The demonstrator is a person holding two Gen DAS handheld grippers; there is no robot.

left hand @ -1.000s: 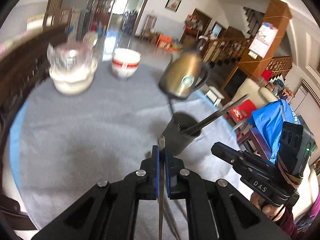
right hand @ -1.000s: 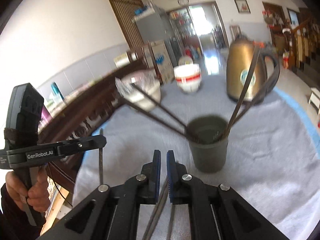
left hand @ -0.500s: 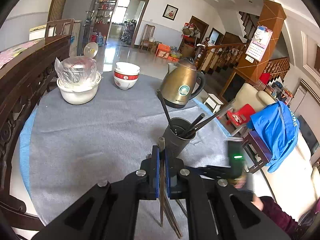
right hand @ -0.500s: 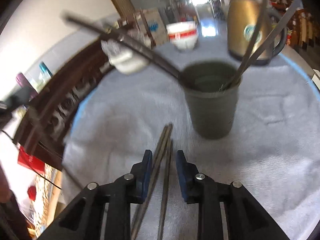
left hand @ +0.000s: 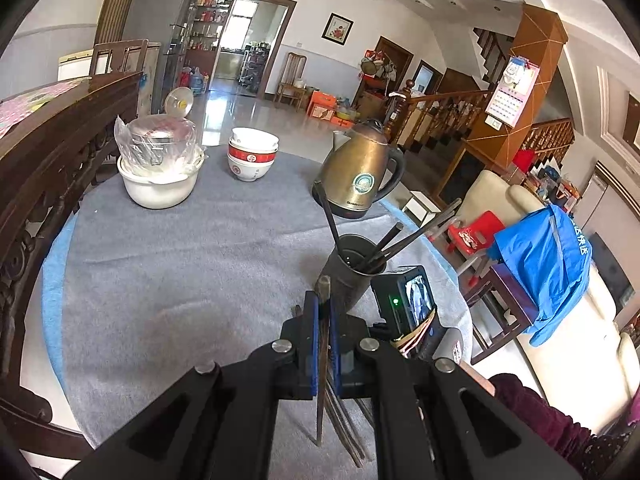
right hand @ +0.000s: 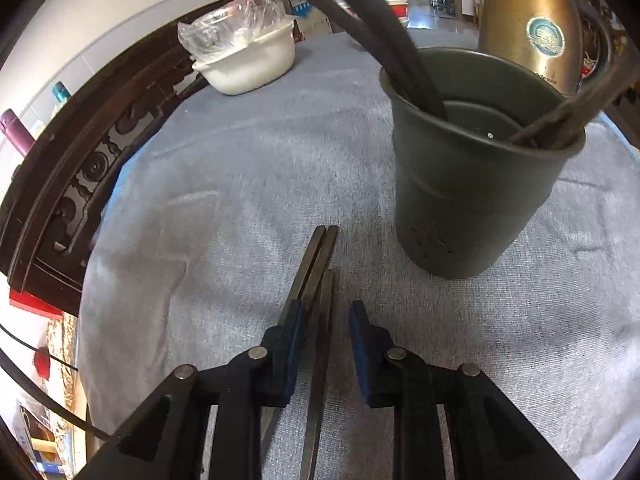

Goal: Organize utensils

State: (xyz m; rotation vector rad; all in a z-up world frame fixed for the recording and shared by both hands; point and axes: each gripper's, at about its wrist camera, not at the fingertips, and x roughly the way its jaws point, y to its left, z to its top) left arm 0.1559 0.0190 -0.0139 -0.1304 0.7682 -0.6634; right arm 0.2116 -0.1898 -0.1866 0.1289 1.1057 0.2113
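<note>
Dark chopsticks on grey cloth, between parted right tool tips

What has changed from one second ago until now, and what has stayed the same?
The right tongs came down toward the grey cloth beside the dark cup. Shut a second ago, they now stand apart around the loose chopsticks lying there; no grip is visible. The left tongs remain shut on one chopstick. Cup, kettle and bowls did not move.
</note>
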